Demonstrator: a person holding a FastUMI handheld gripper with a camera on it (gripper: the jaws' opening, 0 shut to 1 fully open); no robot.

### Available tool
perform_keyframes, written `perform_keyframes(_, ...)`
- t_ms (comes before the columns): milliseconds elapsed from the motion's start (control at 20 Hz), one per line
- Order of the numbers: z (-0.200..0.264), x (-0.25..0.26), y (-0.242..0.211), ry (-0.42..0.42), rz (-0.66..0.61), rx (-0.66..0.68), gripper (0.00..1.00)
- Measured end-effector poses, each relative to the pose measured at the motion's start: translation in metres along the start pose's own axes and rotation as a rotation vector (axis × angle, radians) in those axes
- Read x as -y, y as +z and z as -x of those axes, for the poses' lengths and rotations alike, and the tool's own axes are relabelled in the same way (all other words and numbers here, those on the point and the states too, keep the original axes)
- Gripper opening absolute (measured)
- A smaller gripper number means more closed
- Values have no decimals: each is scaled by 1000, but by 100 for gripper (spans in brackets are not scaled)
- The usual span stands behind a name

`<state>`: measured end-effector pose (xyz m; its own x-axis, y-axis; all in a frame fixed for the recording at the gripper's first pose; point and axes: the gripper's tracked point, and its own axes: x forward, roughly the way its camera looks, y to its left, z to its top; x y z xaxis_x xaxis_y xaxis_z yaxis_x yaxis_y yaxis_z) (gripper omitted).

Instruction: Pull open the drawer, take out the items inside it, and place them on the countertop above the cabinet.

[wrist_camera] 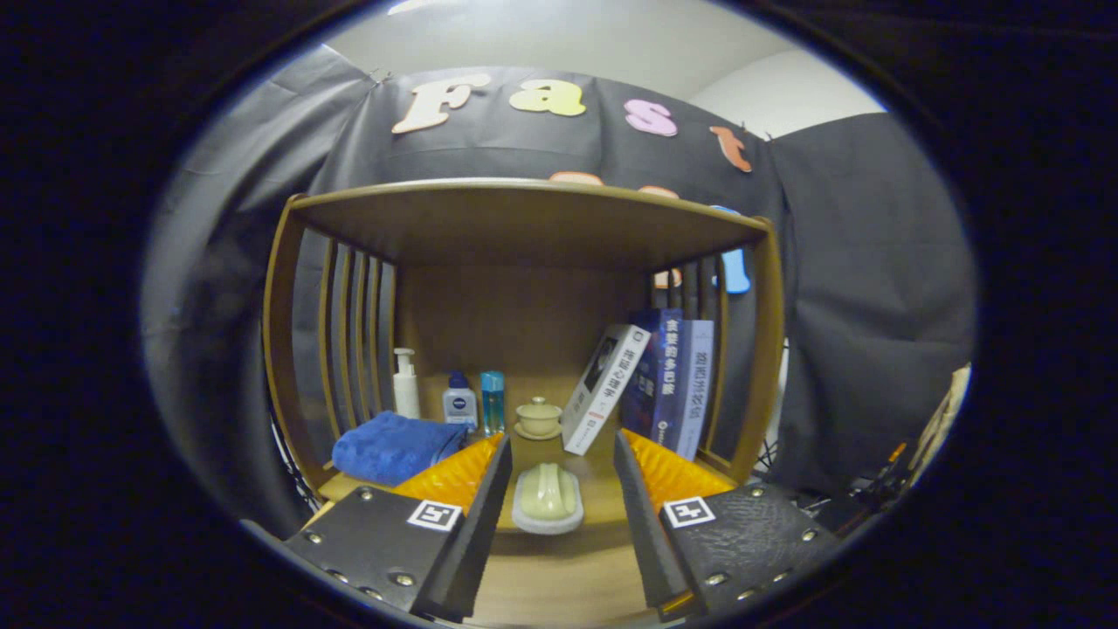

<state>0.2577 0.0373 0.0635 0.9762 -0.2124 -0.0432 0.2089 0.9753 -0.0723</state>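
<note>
Gripper view, facing a wooden shelf unit (533, 218) with slatted sides. The gripper (559, 472) has its fingers spread wide apart, released and grasping nothing; both fingers hang over the countertop (559, 568), one on each side of a soap dish (548, 511).

The soap dish, a pale oval tray carrying a light green soap bar (548, 491), lies on the countertop between the fingers, touching neither. It sits roughly midway across the gap.

Beyond the fingers, towards the back panel of the unit, stands a small lidded cup (538, 414) on a saucer. To its left, in a row, stand a blue bottle (493, 400), a short dark-capped bottle (459, 402) and a white pump bottle (405, 383). A folded blue towel (393, 445) lies in front of these bottles, just beside the left finger and partly hidden by it.

To the right of the cup, a white book (604, 389) leans tilted against a group of upright blue books (671, 380), which stand close to the right slatted side.

An upper board of the unit spans the space above all these things. The drawer lies out of sight here. Dark cloth hangs behind and at both sides of the unit.
</note>
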Motion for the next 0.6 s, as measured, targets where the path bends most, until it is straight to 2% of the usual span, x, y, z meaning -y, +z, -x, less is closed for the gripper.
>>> perform_keyframes(250,67,24,-47,-48,-12,-56,69)
perform_keyframes(400,91,22,-74,-23,-22,-73,70)
perform_keyframes(500,103,23,-97,-8,-25,-111,73)
perform_keyframes(550,108,27,-109,-17,-24,-136,82)
perform_keyframes(600,112,27,-119,-13,-39,-151,83)
